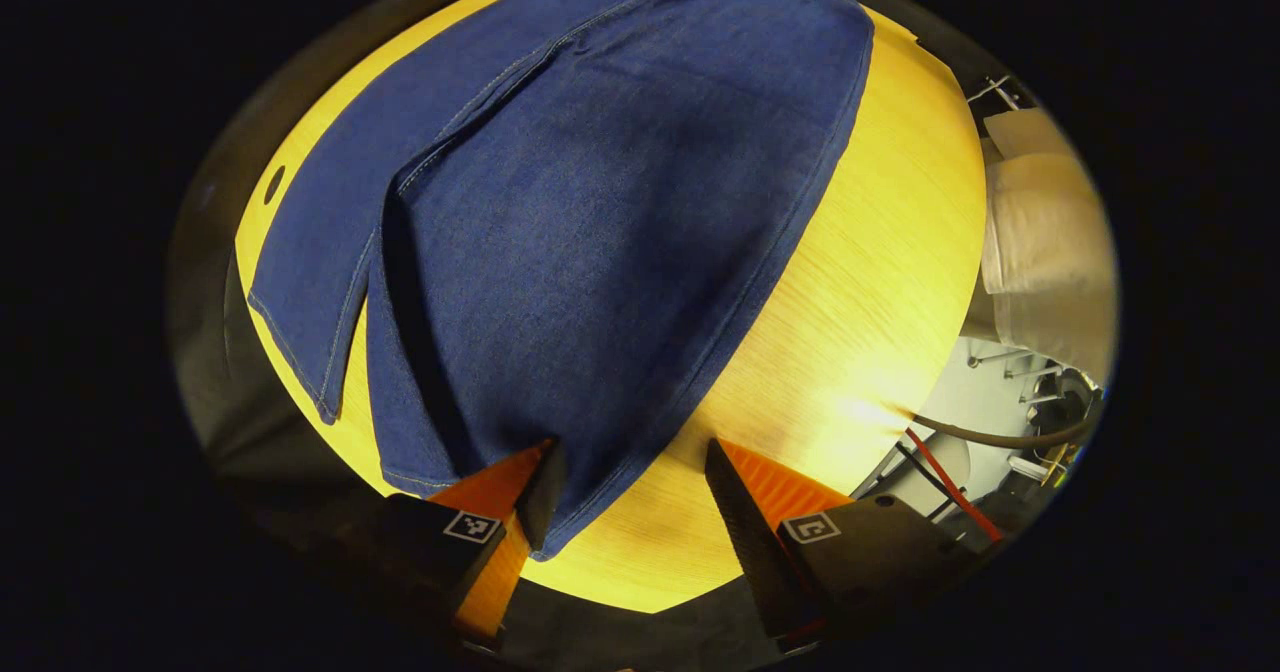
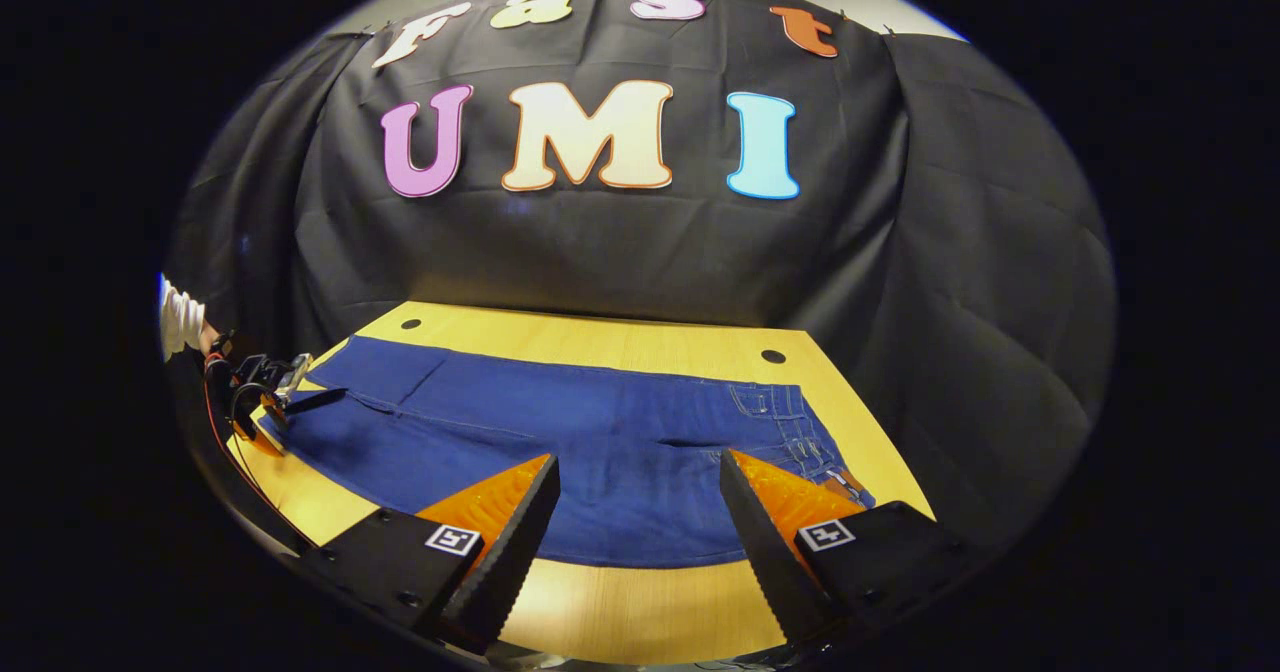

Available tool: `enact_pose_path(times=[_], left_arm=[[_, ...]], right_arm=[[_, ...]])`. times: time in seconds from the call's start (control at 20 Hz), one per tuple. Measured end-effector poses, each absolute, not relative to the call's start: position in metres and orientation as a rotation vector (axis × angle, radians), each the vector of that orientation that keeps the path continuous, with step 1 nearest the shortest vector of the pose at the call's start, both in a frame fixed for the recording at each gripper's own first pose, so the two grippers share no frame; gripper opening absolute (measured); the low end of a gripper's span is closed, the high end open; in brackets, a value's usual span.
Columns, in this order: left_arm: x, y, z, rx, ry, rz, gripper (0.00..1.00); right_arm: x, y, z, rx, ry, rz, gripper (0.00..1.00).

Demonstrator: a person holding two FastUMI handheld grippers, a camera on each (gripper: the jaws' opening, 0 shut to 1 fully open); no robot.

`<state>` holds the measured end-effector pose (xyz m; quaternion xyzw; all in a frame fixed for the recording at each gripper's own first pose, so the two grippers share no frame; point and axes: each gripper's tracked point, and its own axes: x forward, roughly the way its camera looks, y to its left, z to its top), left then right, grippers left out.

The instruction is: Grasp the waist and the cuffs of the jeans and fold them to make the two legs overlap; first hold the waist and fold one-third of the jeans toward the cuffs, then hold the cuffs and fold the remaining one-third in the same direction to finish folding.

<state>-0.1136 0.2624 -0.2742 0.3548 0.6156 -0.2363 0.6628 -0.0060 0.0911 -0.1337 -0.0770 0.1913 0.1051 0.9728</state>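
The blue jeans (image 2: 600, 432) lie lengthwise across the yellow wooden table (image 2: 620, 602), waist (image 2: 800, 432) with belt loops to the right and legs to the left. In the left gripper view the near leg (image 1: 600, 252) partly covers the far leg (image 1: 330, 252), with both cuffs toward me. My left gripper (image 1: 635, 497) is open at the near cuff (image 1: 560, 512), whose corner lies beside one finger (image 1: 540, 492). The left gripper (image 2: 265, 387) also appears far off at the cuff end. My right gripper (image 2: 635, 512) is open above the jeans' near edge, left of the waist, holding nothing.
The table has small round holes (image 2: 773, 356) near its far edge. A white sleeve (image 2: 180, 317) holds the left gripper. Beyond the table's end are a white cloth bundle (image 1: 1050, 242) and cables (image 1: 960, 492). Black cloth walls close the back and right.
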Motion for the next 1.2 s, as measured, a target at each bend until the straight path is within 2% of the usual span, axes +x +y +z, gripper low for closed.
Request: enact_pose_path(times=[0.1,0.15,0.2,0.25,0.3,0.45,0.5,0.55,0.85,1.2], left_arm=[[-0.114,0.264,-0.274,0.803,1.4,-0.525,0.83],[-0.114,0.264,-0.273,0.8,1.401,-0.518,0.72],[-0.114,0.264,-0.273,0.798,1.396,-0.514,0.67],[-0.113,0.265,-0.274,0.796,1.393,-0.509,0.57],[-0.111,0.266,-0.274,0.805,1.386,-0.506,0.52],[-0.105,0.27,-0.273,0.832,1.368,-0.489,0.16],[-0.103,0.273,-0.273,0.829,1.372,-0.473,0.15],[-0.104,0.272,-0.273,0.818,1.368,-0.466,0.01],[-0.103,0.272,-0.274,0.808,1.365,-0.487,0.0],[-0.105,0.269,-0.271,0.784,1.385,-0.493,0.0]], right_arm=[[-0.007,0.092,-0.134,-0.153,0.387,0.212,0.99],[-0.006,0.093,-0.132,-0.15,0.382,0.213,0.99],[-0.006,0.094,-0.13,-0.149,0.377,0.213,0.99],[-0.005,0.093,-0.128,-0.148,0.372,0.211,0.99],[-0.005,0.093,-0.128,-0.148,0.37,0.207,0.99],[-0.001,0.09,-0.129,-0.128,0.37,0.203,0.99],[-0.001,0.091,-0.13,-0.124,0.375,0.206,0.99],[0.0,0.091,-0.133,-0.128,0.382,0.212,0.99],[0.007,0.067,-0.166,-0.316,0.511,0.336,0.99],[0.021,0.006,-0.232,-0.64,0.785,0.511,0.99]])
